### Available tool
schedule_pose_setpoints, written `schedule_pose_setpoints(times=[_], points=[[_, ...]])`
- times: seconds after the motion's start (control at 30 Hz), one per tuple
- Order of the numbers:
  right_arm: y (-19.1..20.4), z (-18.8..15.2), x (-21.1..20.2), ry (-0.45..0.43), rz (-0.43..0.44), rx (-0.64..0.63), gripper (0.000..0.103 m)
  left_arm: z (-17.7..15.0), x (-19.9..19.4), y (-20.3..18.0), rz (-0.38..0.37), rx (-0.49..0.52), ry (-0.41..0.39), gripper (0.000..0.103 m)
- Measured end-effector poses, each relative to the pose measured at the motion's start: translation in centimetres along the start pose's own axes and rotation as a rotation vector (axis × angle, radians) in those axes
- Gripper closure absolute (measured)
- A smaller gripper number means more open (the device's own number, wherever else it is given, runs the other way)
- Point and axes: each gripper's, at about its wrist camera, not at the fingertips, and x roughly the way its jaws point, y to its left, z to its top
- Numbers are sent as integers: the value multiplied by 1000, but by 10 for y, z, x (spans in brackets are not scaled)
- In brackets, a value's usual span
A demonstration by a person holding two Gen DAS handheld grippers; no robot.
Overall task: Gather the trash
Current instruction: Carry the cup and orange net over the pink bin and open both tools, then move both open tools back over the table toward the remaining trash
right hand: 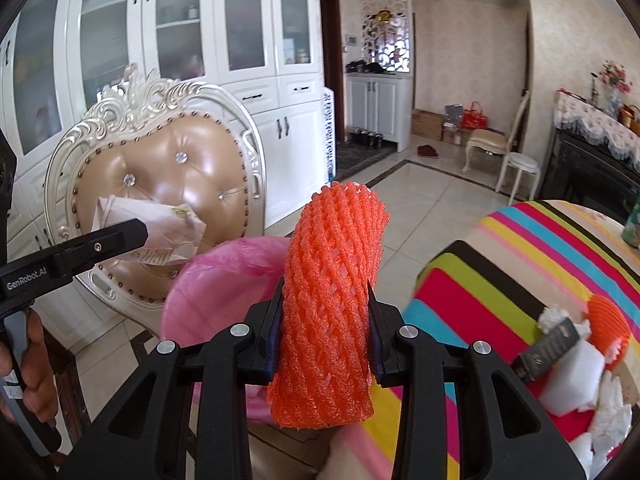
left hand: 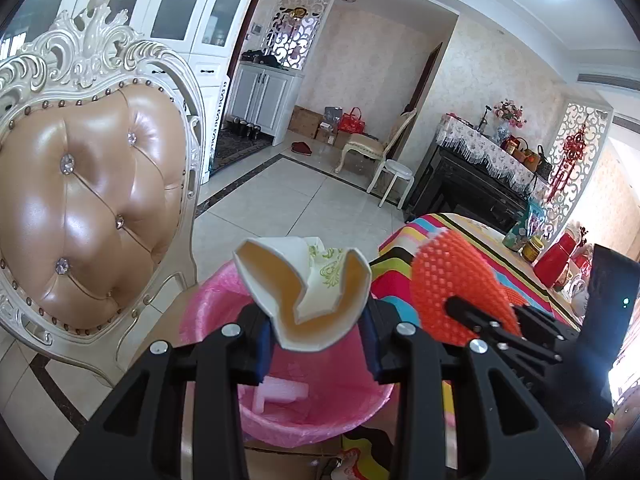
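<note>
My left gripper (left hand: 318, 350) is shut on a crushed paper cup (left hand: 304, 292) and holds it above the trash bin with a pink liner (left hand: 208, 300). The cup also shows in the right wrist view (right hand: 160, 232), held by the left gripper (right hand: 142, 230). My right gripper (right hand: 326, 336) is shut on an orange foam fruit net (right hand: 332, 300), beside the bin (right hand: 224, 280). In the left wrist view the net (left hand: 448, 284) is to the right of the cup, in the right gripper (left hand: 454, 306). A white foam piece (left hand: 280, 394) lies inside the bin.
An ornate chair with a tan padded back (left hand: 92, 200) stands behind the bin. A table with a striped cloth (right hand: 520, 264) is at the right, with white foam pieces (right hand: 572, 380), a dark box (right hand: 548, 348) and another orange net (right hand: 608, 328). Tiled floor lies beyond.
</note>
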Motion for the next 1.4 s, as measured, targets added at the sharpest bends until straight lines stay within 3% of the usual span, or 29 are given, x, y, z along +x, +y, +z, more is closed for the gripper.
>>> schedule_pose_setpoints(times=[0.43,0.57,0.67,0.87,1.03,1.13,1.4], points=[[21,0,33,53,31,-48,67,-1,2,13,6,-28,5,67],[22,-1,39,58,26,-48,53,-1,4,13,3,-33,10,64],[20,-2,41,60,21,-50,44,-1,5,15,4,-49,11,52],[12,-5,43,57,7,-35,43,-4,7,13,7,-46,23,52],[2,-7,31,37,-13,-21,42,-3,5,9,3,-39,19,52],[-10,-10,15,12,-37,-4,37,-4,5,1,-4,-30,14,52],[-56,-25,-30,-40,-128,44,34,-11,14,-37,-50,9,28,51]])
